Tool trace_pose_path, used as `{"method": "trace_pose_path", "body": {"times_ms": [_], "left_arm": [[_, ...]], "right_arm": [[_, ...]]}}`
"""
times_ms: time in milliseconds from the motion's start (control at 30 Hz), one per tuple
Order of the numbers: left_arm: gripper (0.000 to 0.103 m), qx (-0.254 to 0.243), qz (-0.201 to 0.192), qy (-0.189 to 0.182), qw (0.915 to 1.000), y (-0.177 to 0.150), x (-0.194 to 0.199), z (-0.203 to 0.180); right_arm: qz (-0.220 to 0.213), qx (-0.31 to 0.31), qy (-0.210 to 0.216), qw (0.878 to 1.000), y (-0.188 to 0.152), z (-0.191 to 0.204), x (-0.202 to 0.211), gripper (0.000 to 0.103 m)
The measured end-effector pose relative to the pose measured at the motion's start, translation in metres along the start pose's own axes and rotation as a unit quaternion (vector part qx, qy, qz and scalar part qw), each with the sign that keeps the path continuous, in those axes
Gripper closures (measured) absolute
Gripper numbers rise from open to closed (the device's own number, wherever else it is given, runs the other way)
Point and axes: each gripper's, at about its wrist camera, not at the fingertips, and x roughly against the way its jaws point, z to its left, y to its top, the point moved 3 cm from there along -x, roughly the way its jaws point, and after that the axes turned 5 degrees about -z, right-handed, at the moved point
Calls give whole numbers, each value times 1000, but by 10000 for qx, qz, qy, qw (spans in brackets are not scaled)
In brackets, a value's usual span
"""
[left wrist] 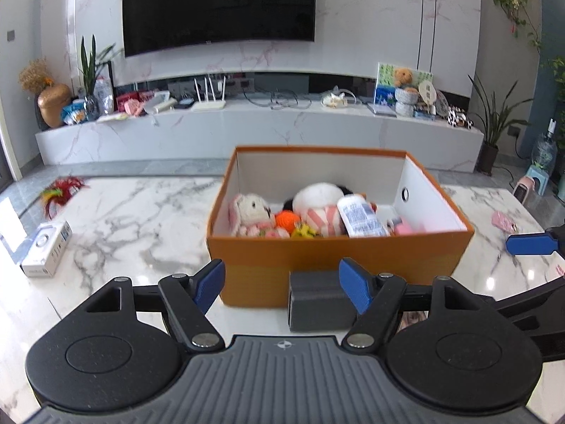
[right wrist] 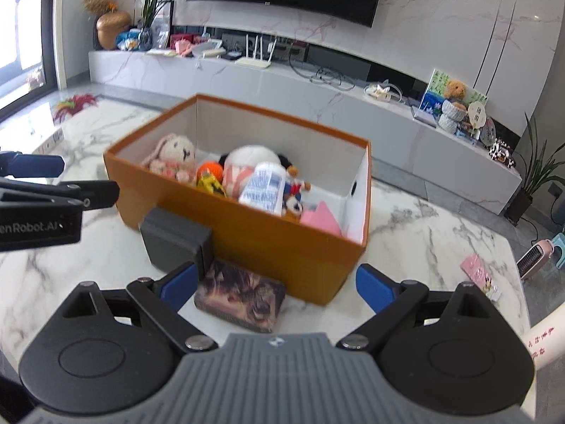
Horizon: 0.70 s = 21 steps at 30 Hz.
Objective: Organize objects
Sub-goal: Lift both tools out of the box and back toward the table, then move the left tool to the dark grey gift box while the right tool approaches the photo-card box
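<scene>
**Orange box nearly packed, two items left outside**

Grey block (left wrist: 317, 300) sat against the orange box (left wrist: 335, 261), partly between our left gripper's (left wrist: 282, 288) wide, empty jaws. Our right gripper (right wrist: 282, 286) (also wide) framed the patterned box (right wrist: 240, 298). We judged centring before closing best.

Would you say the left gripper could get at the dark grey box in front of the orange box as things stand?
Probably yes. The left gripper is open and empty, and the dark grey box sits on the table right ahead by its right finger, nothing covering it. The orange box stands close behind, so room is tight.
</scene>
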Motion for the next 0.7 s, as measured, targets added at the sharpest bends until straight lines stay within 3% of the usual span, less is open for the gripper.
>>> {"method": "trace_pose_path", "body": {"times_ms": [167, 367, 533, 700], "left_arm": [[19, 110, 290, -23, 9995, -15, -10, 9], [19, 302, 575, -16, 9979, -29, -25, 17], [19, 397, 701, -130, 9967, -35, -36, 11], [19, 505, 667, -125, 9964, -28, -38, 9]], "right_arm": [[178, 56, -47, 9998, -16, -9, -5, 7], [416, -375, 189, 9982, -32, -16, -23, 7], [585, -389, 378, 9968, -40, -3, -42, 7], [112, -794, 139, 9967, -33, -3, -48, 6]]}}
